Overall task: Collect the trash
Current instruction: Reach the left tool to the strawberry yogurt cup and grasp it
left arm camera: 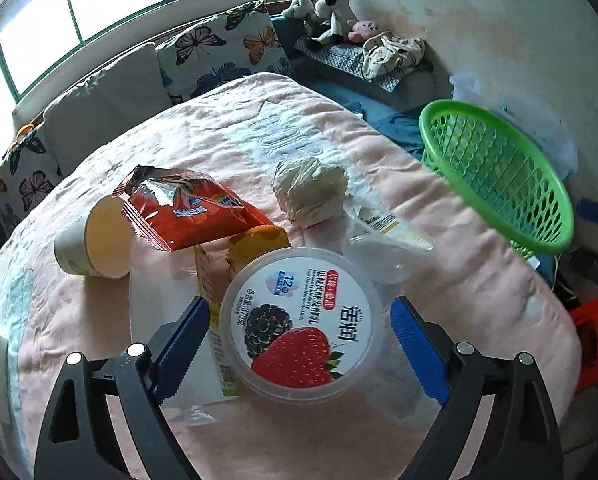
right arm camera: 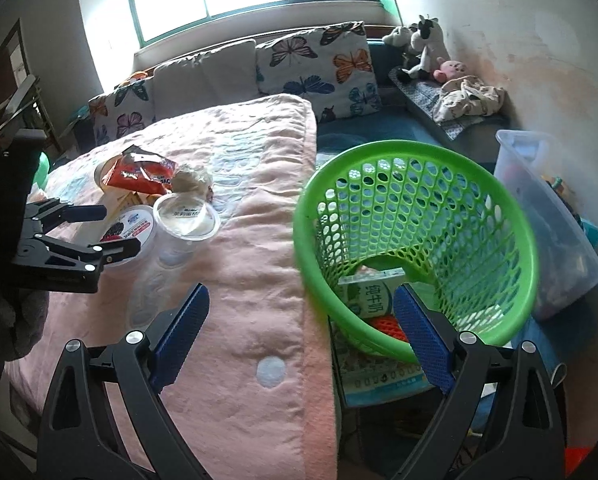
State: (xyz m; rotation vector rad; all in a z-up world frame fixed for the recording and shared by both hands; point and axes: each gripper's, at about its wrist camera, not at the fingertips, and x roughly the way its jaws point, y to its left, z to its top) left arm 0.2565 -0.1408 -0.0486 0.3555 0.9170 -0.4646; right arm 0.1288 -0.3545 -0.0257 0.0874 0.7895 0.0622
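Observation:
A round yogurt tub (left arm camera: 297, 326) with a berry lid sits on the pink blanket between the open jaws of my left gripper (left arm camera: 299, 344), not squeezed. Behind it lie a red snack wrapper (left arm camera: 187, 210), a paper cup (left arm camera: 95, 240) on its side, a crumpled white tissue (left arm camera: 309, 190), a clear plastic cup (left arm camera: 379, 248) and a yellow carton (left arm camera: 211, 292). My right gripper (right arm camera: 301, 340) is open and empty, straddling the near rim of the green basket (right arm camera: 419, 248), which holds a milk carton (right arm camera: 369, 296). The left gripper (right arm camera: 95, 236) shows in the right wrist view around the tub (right arm camera: 133, 226).
The basket (left arm camera: 499, 176) stands off the blanket's right edge. A clear storage bin (right arm camera: 551, 216) is right of it. Butterfly pillows (right arm camera: 319, 68) and plush toys (right arm camera: 419, 44) line the back wall under the window.

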